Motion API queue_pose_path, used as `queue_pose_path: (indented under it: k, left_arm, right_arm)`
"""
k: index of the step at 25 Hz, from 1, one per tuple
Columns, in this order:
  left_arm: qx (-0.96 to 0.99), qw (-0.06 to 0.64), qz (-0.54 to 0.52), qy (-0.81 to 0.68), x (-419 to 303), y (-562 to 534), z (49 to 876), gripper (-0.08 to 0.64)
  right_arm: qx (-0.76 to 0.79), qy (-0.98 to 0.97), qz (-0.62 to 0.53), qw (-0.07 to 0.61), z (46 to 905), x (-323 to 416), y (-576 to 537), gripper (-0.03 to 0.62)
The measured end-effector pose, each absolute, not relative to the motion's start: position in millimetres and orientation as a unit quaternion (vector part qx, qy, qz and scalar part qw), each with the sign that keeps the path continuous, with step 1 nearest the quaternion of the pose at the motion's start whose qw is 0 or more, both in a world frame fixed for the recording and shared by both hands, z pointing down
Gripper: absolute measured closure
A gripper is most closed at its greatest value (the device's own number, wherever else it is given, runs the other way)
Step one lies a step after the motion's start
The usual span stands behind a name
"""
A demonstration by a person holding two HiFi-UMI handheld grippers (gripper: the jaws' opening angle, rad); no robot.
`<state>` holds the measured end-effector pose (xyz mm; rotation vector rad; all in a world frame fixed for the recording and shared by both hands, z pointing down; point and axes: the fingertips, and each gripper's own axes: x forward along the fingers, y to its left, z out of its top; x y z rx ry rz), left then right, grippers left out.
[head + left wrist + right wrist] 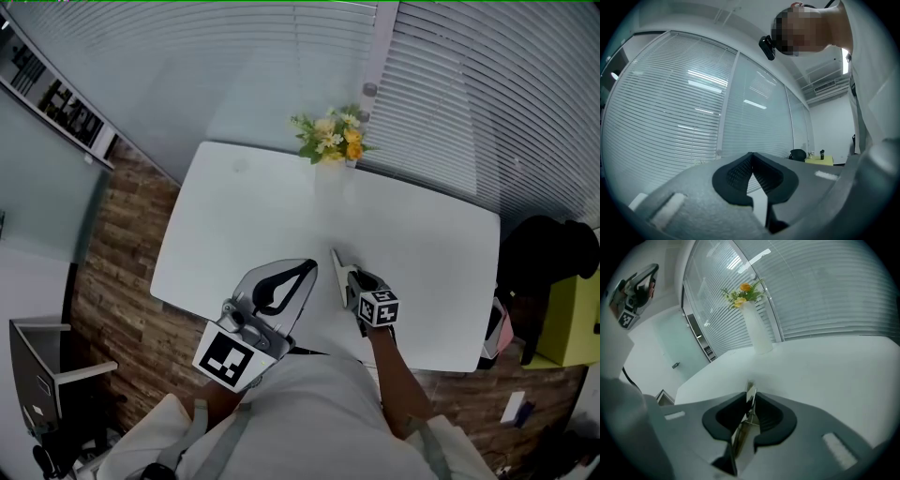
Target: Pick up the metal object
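right gripper (pixel 750 397) pinches thin metal object (pixel 748 414) | left gripper (pixel 752 161) closed, empty | advice: squeeze firmly, lift straight, well short of vase (pixel 757 331)

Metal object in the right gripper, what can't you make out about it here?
- Whole shape: right gripper view shows the metal object edge-on, mostly covered by the pads of the right gripper.
- Head view: too small, lost against the gripper.
- Left gripper view: aimed at the blinds, object out of frame.
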<state>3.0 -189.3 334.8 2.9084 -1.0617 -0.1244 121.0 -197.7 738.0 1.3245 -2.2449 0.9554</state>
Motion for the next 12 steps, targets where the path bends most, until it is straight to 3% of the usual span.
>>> queue_pose_path:
  k: [4,12]
  left_arm:
    - [0.938,0.02,-0.041,-0.343,2,-188,333,0.558]
    - [0.939,0.018,-0.042,-0.34,3,-185,332,0.558]
  right_arm:
    - [0.462,-0.805,0.331,0.173,726,112,-198,0.572]
    - [0.468,-0.805,0.322,0.171,715,113,-197,0.573]
